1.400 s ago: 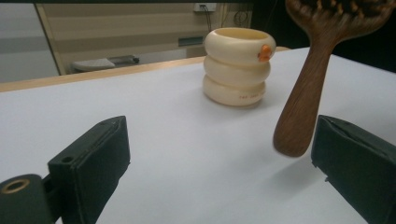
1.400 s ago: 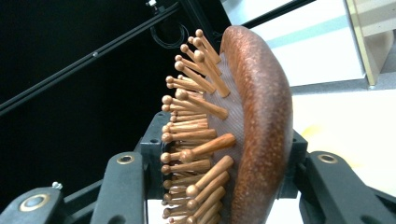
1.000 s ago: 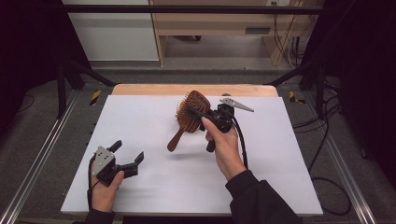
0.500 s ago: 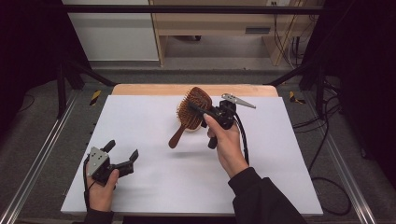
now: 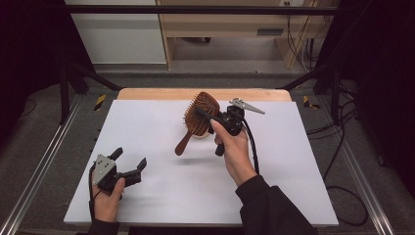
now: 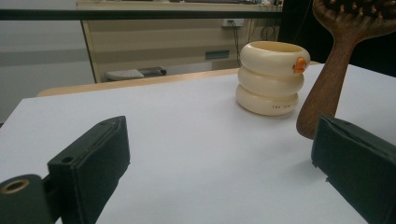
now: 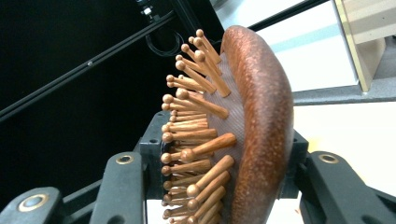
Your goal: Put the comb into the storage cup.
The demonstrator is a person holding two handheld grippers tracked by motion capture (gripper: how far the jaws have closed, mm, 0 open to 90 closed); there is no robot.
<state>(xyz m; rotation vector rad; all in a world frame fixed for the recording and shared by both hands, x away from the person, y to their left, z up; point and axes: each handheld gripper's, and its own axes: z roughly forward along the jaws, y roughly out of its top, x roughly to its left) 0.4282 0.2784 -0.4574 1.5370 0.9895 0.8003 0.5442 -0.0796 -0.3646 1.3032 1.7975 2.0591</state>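
Hairbrush (image 5: 198, 117) of brown wood hangs above the white counter (image 5: 147, 127), near the cream ring-shaped cup (image 6: 272, 77). My right fingers (image 5: 205, 113) grip its head across bristles and back. It looks stiff and light, but the round bristle tips may slip, so the handle seems a safer hold. My left fingers (image 5: 128, 164) are open and empty, low over the counter.

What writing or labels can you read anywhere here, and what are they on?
Small reddish lettering on the bottom ring of the cream ringed cup: too small and blurred to read.
The wooden hairbrush, both grippers and the white table: no writing that I can see.
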